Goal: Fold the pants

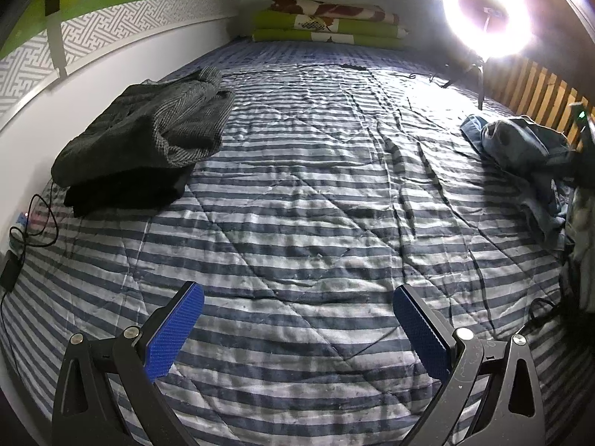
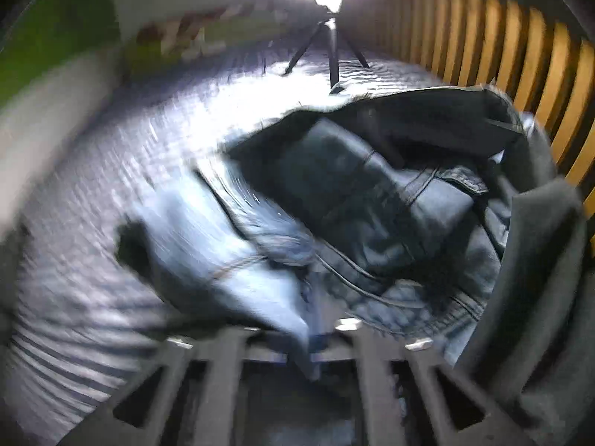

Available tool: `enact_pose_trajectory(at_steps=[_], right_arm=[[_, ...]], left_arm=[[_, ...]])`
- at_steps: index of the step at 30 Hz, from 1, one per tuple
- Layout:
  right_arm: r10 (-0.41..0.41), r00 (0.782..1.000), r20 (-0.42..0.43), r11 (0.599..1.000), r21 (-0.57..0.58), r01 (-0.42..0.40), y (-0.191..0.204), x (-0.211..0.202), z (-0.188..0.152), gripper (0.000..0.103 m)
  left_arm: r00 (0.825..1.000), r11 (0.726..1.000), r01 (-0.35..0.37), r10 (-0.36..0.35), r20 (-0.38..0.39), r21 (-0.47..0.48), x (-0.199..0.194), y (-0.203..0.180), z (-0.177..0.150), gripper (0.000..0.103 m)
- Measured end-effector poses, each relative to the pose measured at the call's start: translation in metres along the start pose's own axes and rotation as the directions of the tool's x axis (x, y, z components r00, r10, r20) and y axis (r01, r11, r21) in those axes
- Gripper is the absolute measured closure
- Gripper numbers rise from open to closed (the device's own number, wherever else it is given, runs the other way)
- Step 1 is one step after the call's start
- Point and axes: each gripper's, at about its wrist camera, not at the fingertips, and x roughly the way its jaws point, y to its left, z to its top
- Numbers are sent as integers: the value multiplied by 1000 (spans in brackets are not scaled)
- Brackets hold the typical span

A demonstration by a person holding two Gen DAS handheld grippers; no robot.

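A crumpled pair of blue jeans (image 1: 520,145) lies at the right side of the striped bed cover (image 1: 316,204), near the wooden slats. My left gripper (image 1: 297,291) hovers open over the bare middle of the cover, its blue pads (image 1: 174,330) wide apart with nothing between them. The right wrist view is blurred. It shows the jeans (image 2: 372,204) close up, with a pale fold of denim running down into my right gripper (image 2: 308,338), which is shut on it.
A pile of dark grey clothes (image 1: 148,137) sits at the left of the bed. Folded green blankets (image 1: 327,22) lie at the far end. A ring light (image 1: 491,11) on a tripod stands at the back right. Cables (image 1: 33,223) trail at the left edge. A dark grey cloth (image 2: 539,278) lies beside the jeans.
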Motion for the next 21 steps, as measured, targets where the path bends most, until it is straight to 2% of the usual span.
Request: enact_pose_trajectory(at_steps=[2, 5, 7, 10, 14, 17, 21], right_arm=[[92, 996, 21, 993, 68, -94, -12, -14, 12, 99], [108, 992, 69, 993, 33, -111, -5, -36, 22, 100], [153, 985, 78, 987, 28, -155, 4, -53, 22, 100], [154, 982, 108, 988, -38, -151, 30, -78, 24, 100], [270, 960, 81, 960, -100, -261, 67, -108, 16, 99], [365, 930, 44, 922, -153, -355, 105, -130, 1, 99], [520, 854, -30, 827, -233, -512, 176, -164, -34, 100]], left_arm=[[1000, 1000, 2, -2, 3, 6, -1, -2, 1, 0], [1000, 1000, 9, -9, 8, 3, -2, -2, 3, 0], [1000, 1000, 12, -13, 12, 6, -4, -2, 4, 0], [1000, 1000, 11, -11, 27, -4, -9, 2, 7, 0], [998, 998, 22, -19, 51, -55, -19, 18, 11, 0], [997, 996, 26, -20, 69, -86, -27, 32, 13, 0], [992, 992, -25, 40, 118, -125, -45, 61, 13, 0]])
